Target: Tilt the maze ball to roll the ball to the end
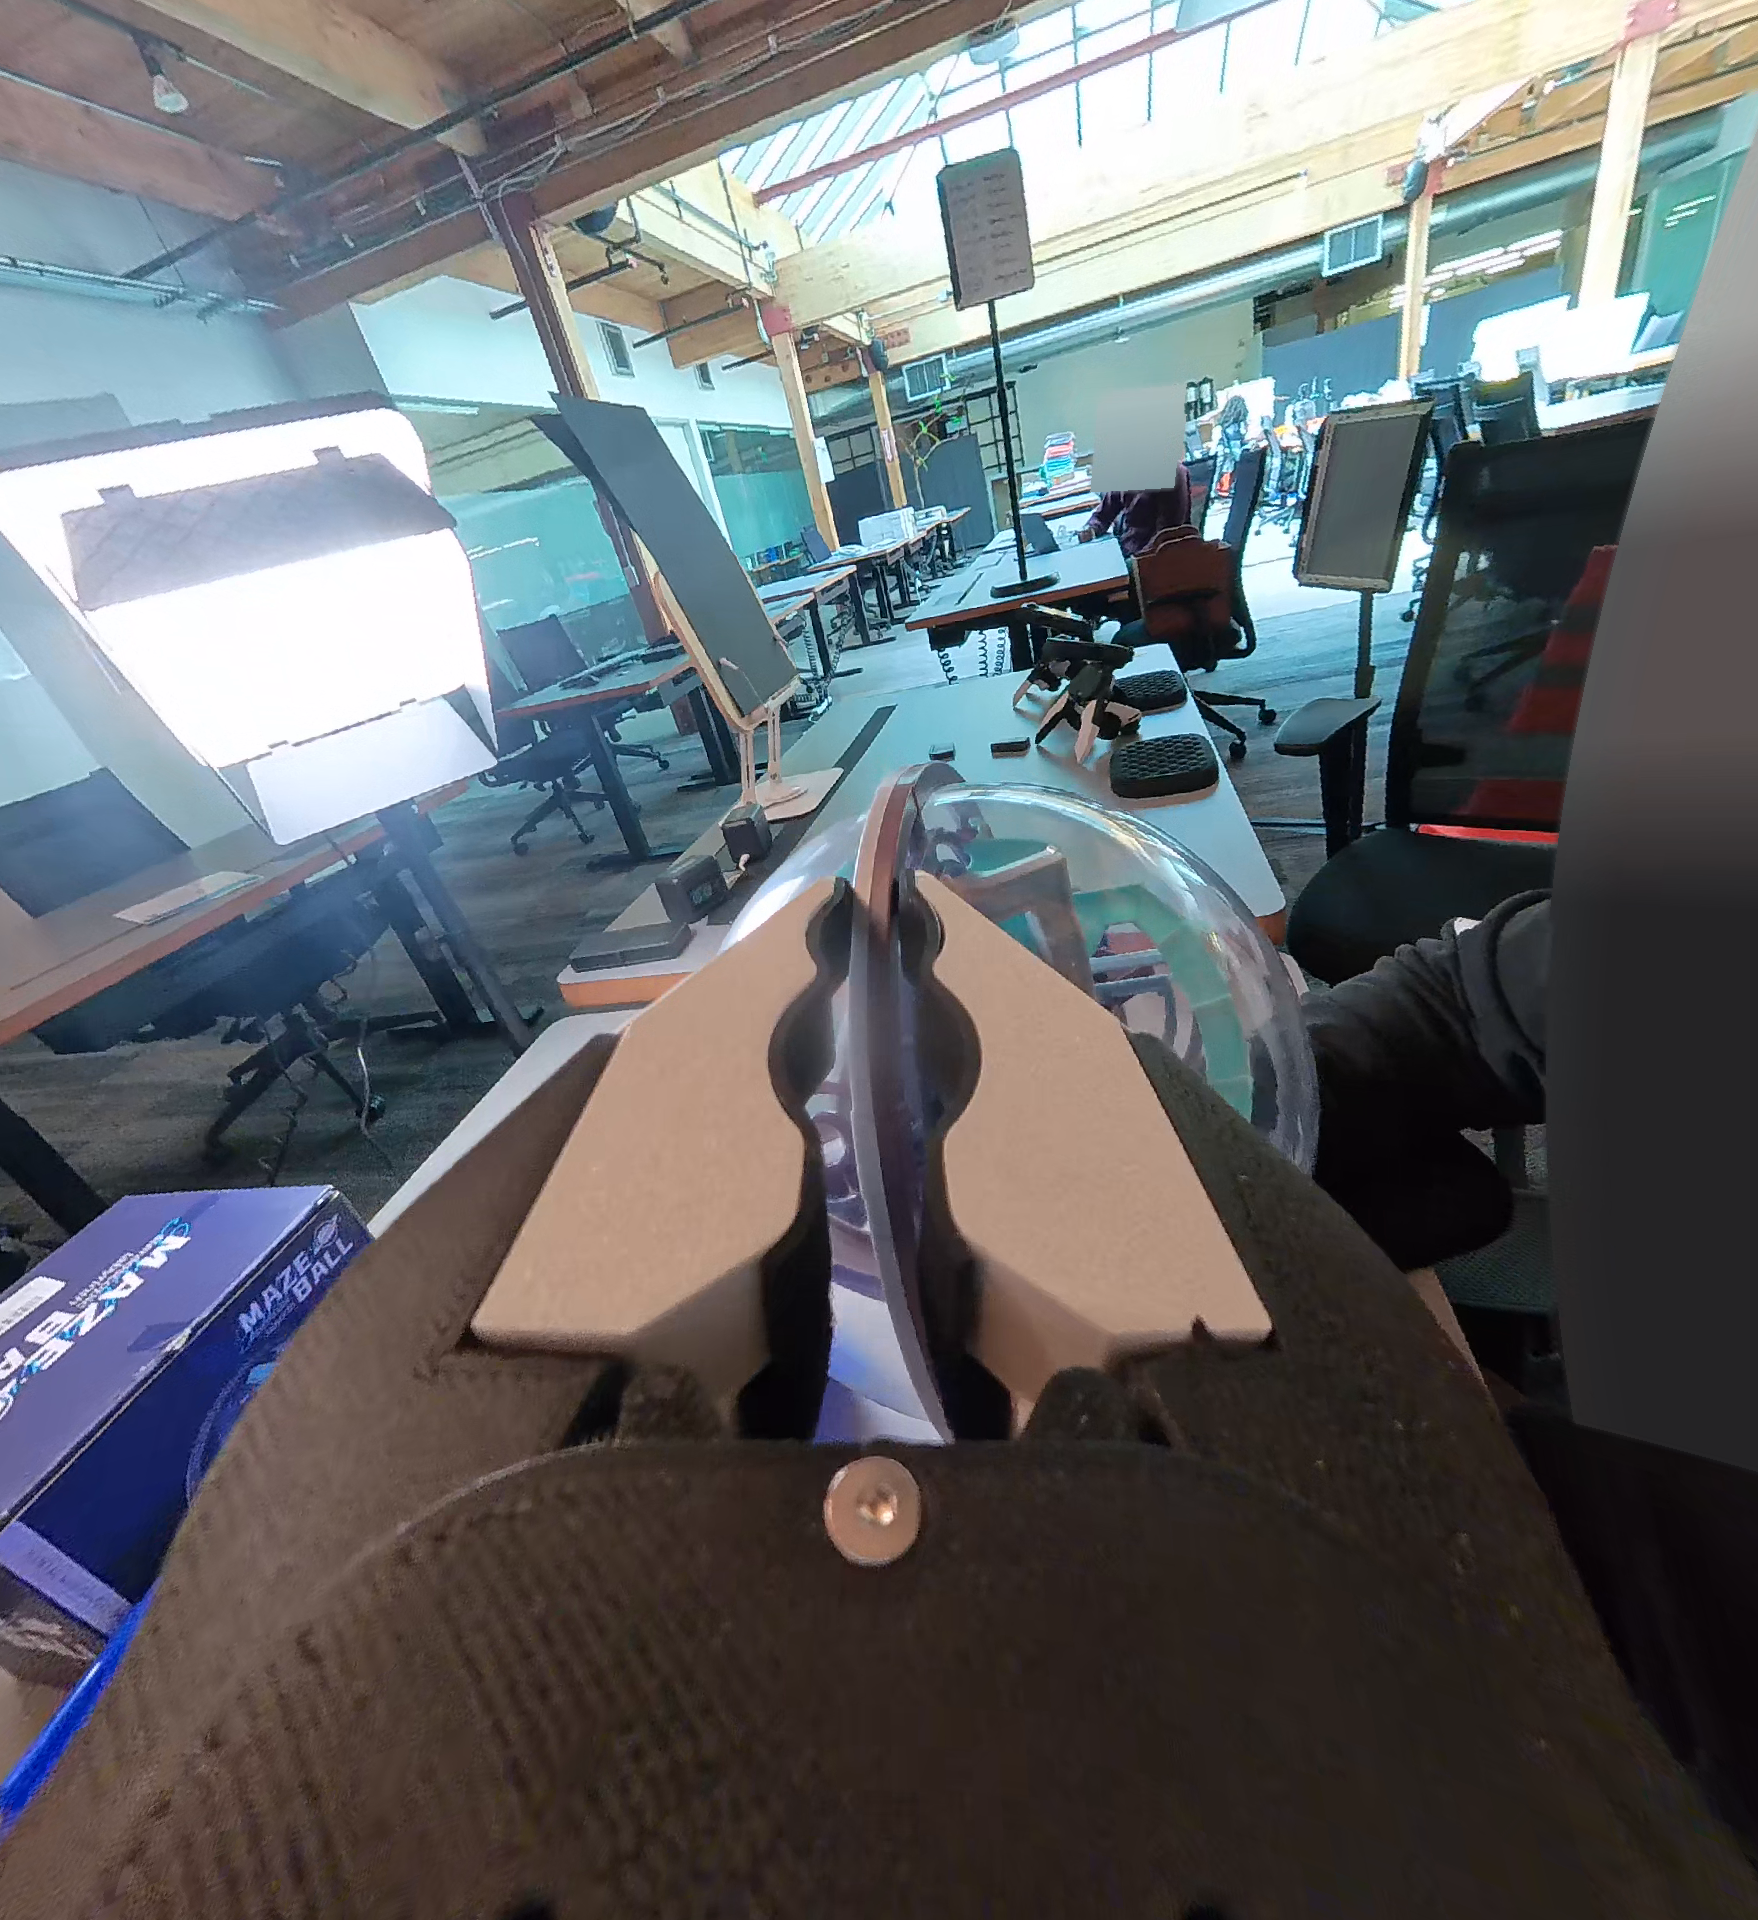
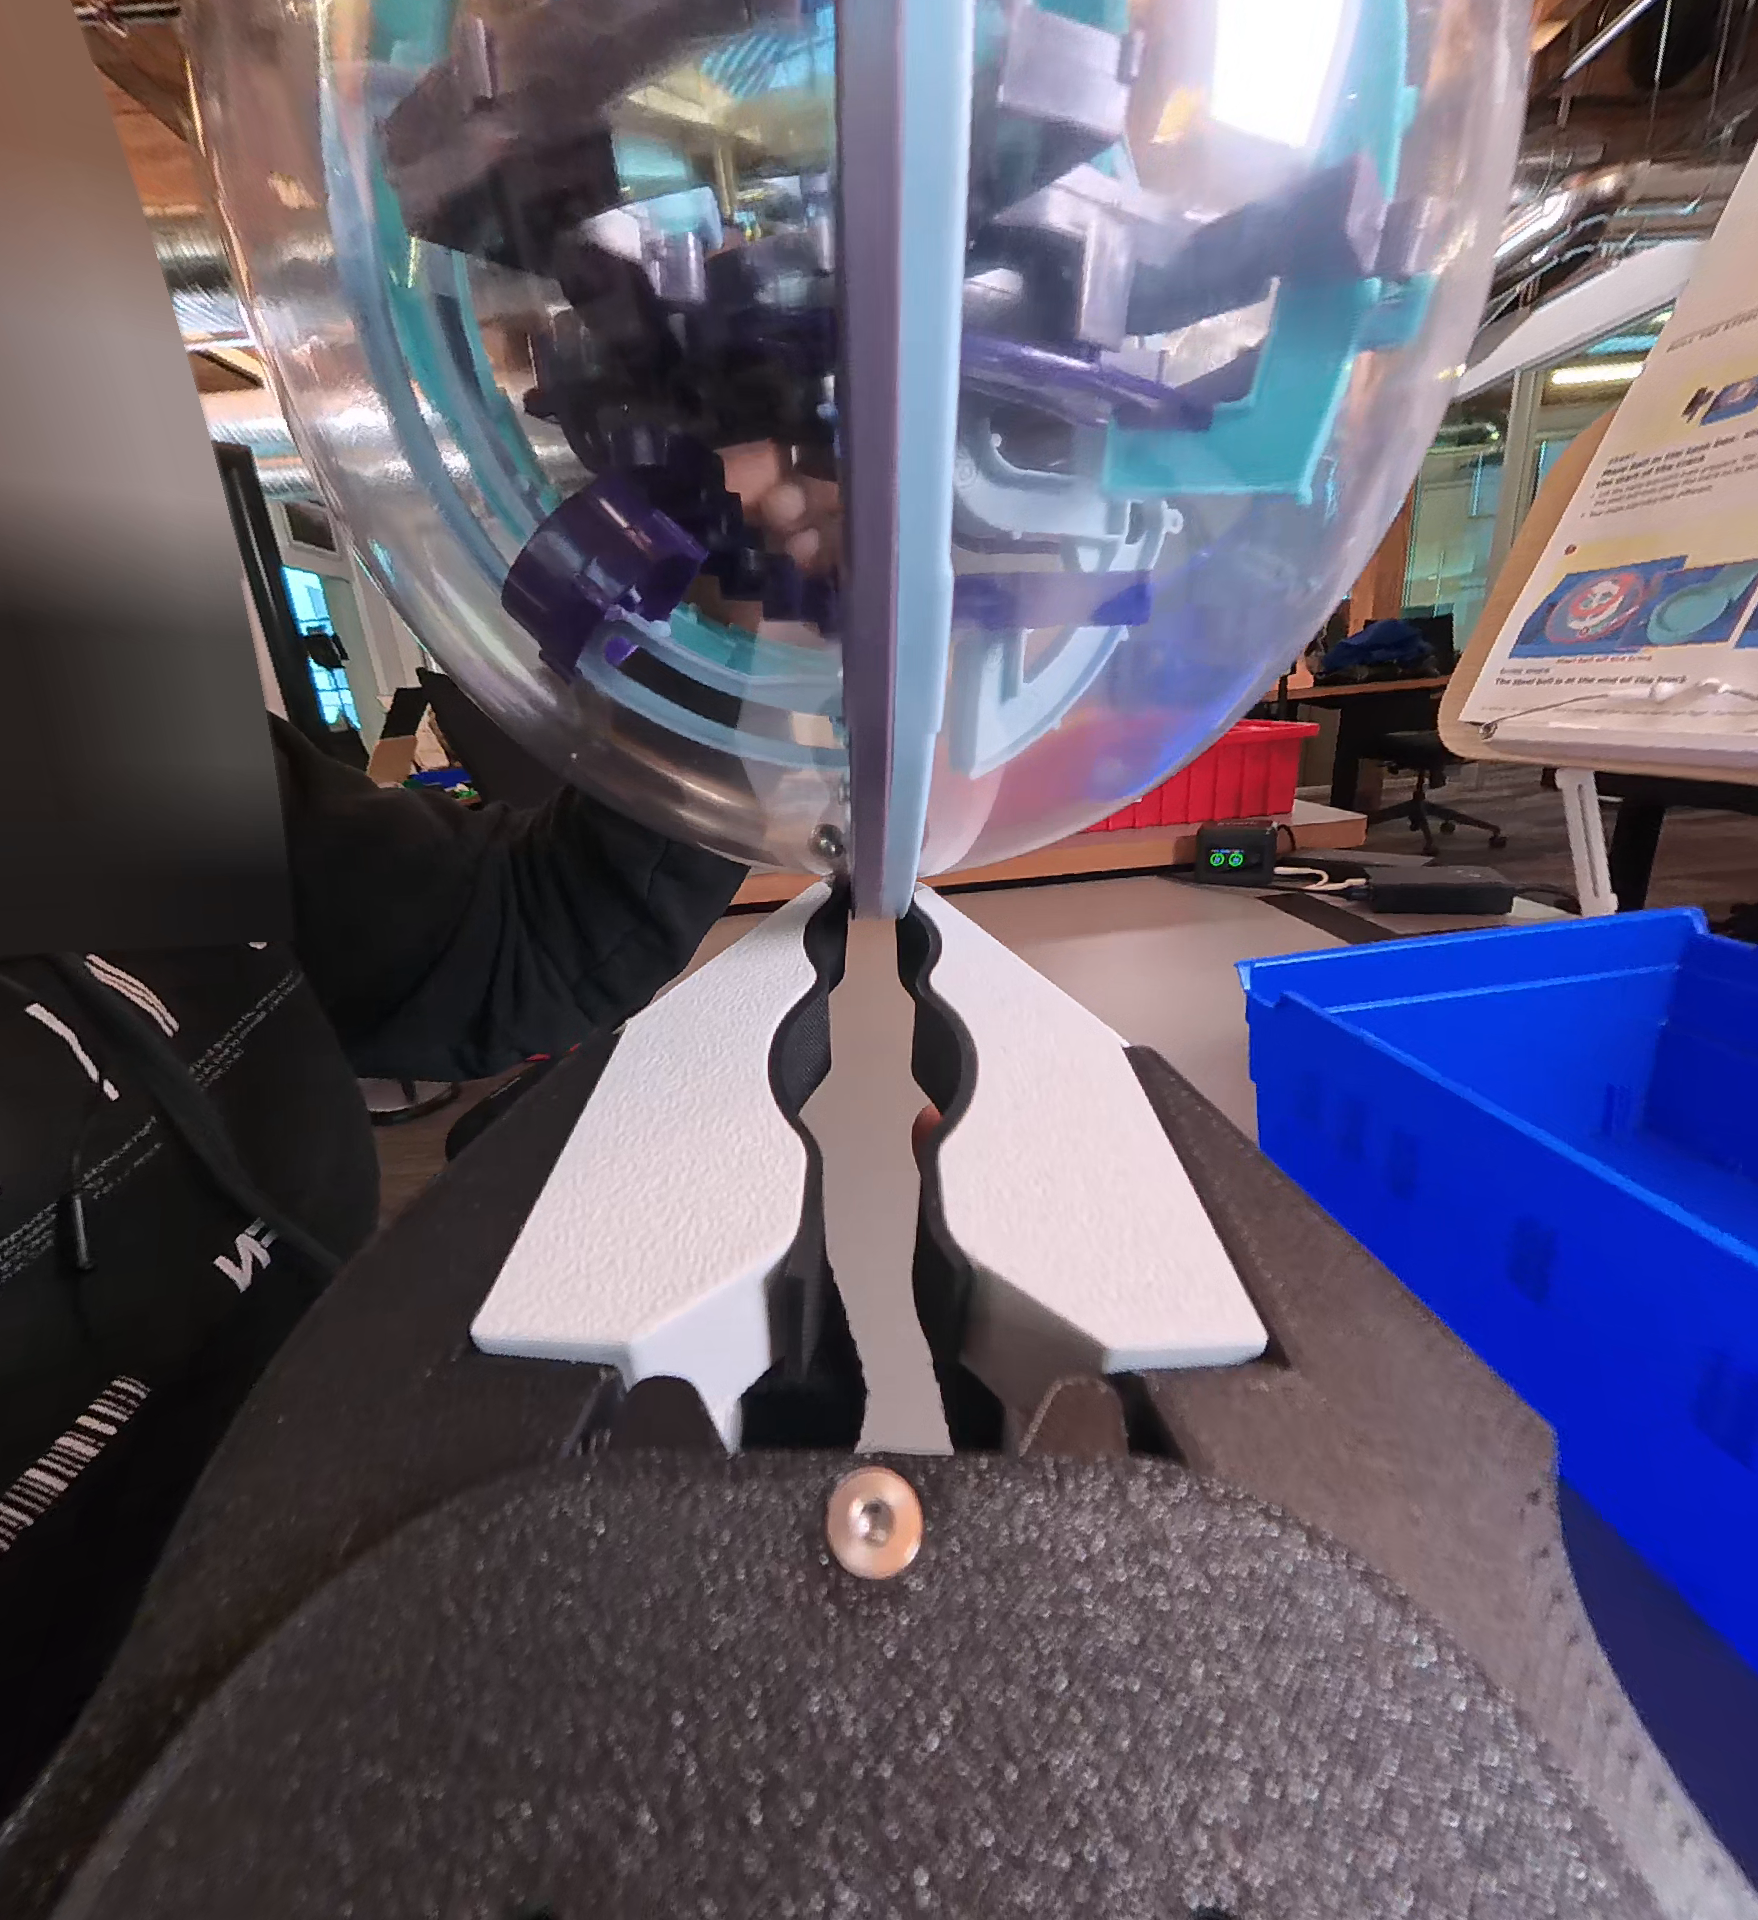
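Note:
The maze ball (image 2: pixel 646 416) is a clear sphere with teal, purple and grey tracks inside and a flat ring around its middle. In the right wrist view my right gripper (image 2: pixel 872 914) is shut on the lower edge of that ring (image 2: pixel 896 520), with the sphere standing above the fingertips. A small steel ball (image 2: pixel 831 840) lies at the bottom of the sphere, left of the ring. In the left wrist view my left gripper (image 1: pixel 877 904) is shut on the ring (image 1: pixel 880 831), and the maze ball (image 1: pixel 1145 935) bulges out to the right of the fingers.
A blue bin (image 2: pixel 1581 1091) stands close on the right. A blue product box (image 1: pixel 106 1371) lies at lower left. A person's dark sleeve (image 1: pixel 1415 1060) is beside the sphere. An instruction board (image 2: pixel 1685 468) stands at right. A light panel (image 1: pixel 251 592), desks and chairs lie beyond.

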